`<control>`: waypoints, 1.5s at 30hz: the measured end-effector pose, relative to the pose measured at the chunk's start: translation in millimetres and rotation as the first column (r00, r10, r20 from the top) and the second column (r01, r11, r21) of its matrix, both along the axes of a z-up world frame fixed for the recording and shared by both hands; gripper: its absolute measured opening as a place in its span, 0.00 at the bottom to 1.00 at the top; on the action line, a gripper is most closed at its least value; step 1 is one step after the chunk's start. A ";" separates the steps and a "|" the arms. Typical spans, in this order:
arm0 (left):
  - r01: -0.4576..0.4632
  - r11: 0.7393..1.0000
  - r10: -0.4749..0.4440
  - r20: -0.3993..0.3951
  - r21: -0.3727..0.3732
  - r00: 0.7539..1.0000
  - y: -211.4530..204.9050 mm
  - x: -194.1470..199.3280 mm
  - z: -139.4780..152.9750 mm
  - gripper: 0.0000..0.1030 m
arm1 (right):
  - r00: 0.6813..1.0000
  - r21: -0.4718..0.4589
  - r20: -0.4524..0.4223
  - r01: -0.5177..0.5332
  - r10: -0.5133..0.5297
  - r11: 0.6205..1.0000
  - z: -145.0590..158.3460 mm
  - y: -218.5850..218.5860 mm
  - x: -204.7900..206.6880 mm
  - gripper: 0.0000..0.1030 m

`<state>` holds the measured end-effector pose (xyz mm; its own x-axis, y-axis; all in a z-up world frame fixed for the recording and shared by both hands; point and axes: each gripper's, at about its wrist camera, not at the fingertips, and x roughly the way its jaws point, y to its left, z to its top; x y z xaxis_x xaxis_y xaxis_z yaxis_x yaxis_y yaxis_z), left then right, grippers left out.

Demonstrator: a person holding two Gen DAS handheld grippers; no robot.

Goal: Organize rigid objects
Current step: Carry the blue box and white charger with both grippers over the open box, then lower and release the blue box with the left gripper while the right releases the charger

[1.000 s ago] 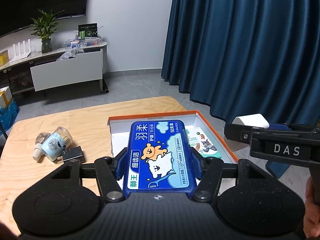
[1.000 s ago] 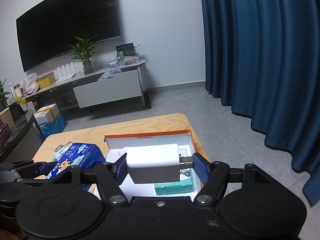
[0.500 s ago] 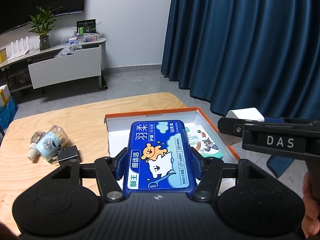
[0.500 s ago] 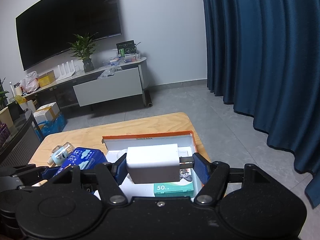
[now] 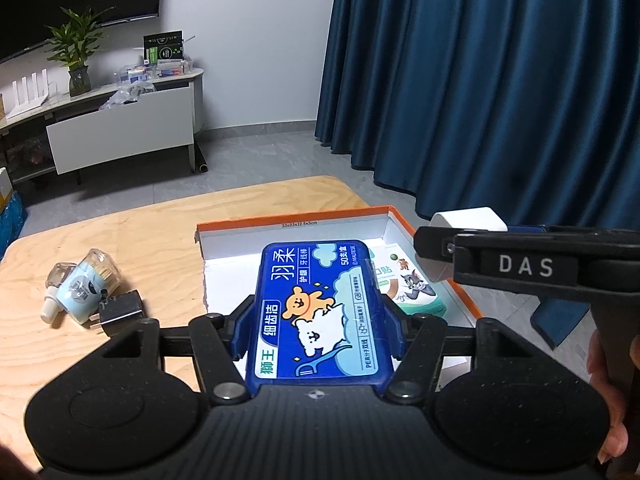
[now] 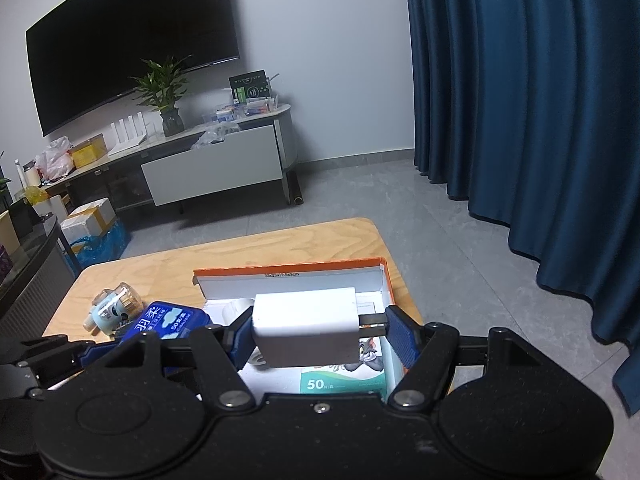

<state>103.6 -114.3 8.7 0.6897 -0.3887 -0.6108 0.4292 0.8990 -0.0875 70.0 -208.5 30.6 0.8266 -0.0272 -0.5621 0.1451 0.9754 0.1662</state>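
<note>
While both grips hold unchanged, the right gripper (image 6: pixel 318 330), clamped on the charger (image 6: pixel 306 330), has edged further over the box (image 5: pixel 288 222), apparently nearing release; the left gripper (image 5: pixel 316 320) clamps the floss case (image 5: pixel 316 312) above it.

Right gripper (image 6: pixel 320 330): we have carried the white charger (image 6: pixel 306 330) further in over the orange box (image 6: pixel 288 270).
Green carton (image 6: pixel 344 380): more of it now shows to us under the charger.
</note>
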 end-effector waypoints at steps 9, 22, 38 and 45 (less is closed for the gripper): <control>0.017 1.000 -0.017 -0.023 0.007 1.000 -3.7 6.5 -6.9 0.61 | 0.999 0.002 -0.035 -0.002 0.002 1.000 -8.8 -3.7 19.5 0.78; 0.059 0.998 -0.059 -0.060 0.005 0.996 -9.3 13.5 -19.0 0.61 | 0.998 -0.005 -0.063 -0.011 0.011 1.000 -19.5 -6.4 52.1 0.78; 0.085 0.996 -0.088 -0.072 -0.039 0.994 -8.1 12.7 -19.3 0.77 | 0.999 0.016 0.033 0.027 -0.028 1.000 -10.7 -20.1 65.3 0.83; 0.019 0.999 -0.021 -0.054 -0.045 0.998 8.5 9.9 -11.3 0.82 | 0.999 0.025 0.051 0.003 -0.005 1.000 1.4 -16.2 42.8 0.83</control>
